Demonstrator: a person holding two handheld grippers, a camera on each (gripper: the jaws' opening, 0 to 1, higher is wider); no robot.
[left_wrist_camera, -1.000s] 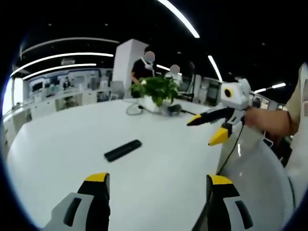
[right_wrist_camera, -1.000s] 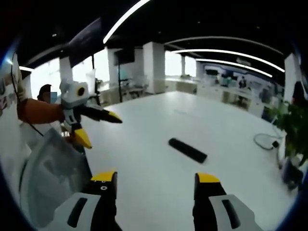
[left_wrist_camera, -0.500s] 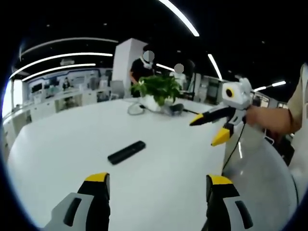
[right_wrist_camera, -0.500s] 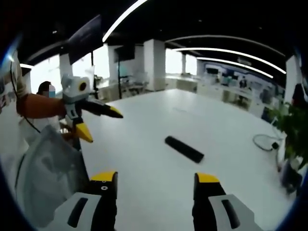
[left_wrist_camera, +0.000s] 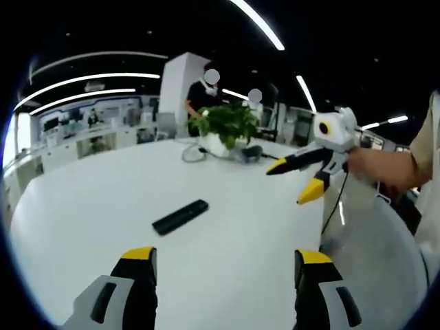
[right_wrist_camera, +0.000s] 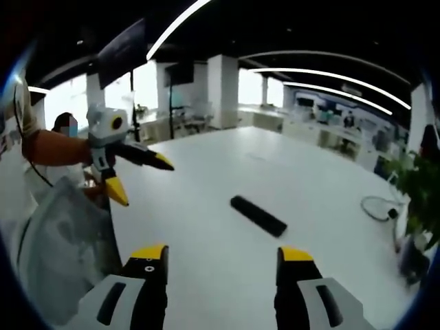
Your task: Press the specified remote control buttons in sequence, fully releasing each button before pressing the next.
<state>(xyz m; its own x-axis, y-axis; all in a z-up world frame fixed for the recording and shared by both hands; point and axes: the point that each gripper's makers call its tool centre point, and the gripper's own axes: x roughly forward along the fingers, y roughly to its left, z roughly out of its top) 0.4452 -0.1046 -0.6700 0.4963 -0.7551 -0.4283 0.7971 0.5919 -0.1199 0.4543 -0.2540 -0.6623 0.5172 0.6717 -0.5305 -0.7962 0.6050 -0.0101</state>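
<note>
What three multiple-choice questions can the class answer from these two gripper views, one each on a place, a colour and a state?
1. Where does the remote control lie?
A. flat on the white table
B. between the left gripper's jaws
C. in the potted plant

2. What colour are the tips of the gripper jaws?
A. red
B. yellow
C. green

3. How do the jaws of the left gripper and the right gripper stand?
A. both shut on the remote control
B. one open, one shut
C. both open, holding nothing

Answers:
1. A: the dark remote control rests on bare tabletop, ahead of both grippers and apart from the potted plant.
2. B: every jaw ends in a yellow tip.
3. C: each view shows a wide gap between its own jaws, with only table in it.
</note>
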